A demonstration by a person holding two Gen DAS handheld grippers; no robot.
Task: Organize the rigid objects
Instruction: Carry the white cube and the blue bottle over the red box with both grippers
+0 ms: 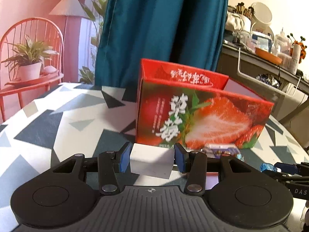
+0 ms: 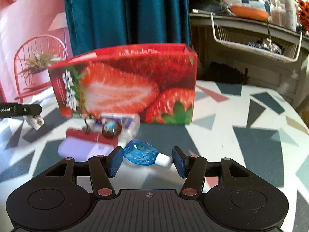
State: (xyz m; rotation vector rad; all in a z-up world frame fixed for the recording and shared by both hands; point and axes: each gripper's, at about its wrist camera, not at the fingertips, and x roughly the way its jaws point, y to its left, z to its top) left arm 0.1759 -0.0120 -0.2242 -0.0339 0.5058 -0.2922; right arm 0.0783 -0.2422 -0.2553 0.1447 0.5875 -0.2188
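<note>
Jaws of the left gripper (image 1: 152, 159) are clamping a white block (image 1: 151, 160) at lower centre; the right gripper (image 2: 147, 160) is bracketing a blue bottle (image 2: 142, 153), contact unclear. Both should probably be lifted over the strawberry box (image 1: 200, 116) rim.

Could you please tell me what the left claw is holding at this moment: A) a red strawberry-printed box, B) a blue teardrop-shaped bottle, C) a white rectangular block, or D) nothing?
C: in the left wrist view, the left claw has both blue pads pressed against the sides of the white rectangular block.
</note>
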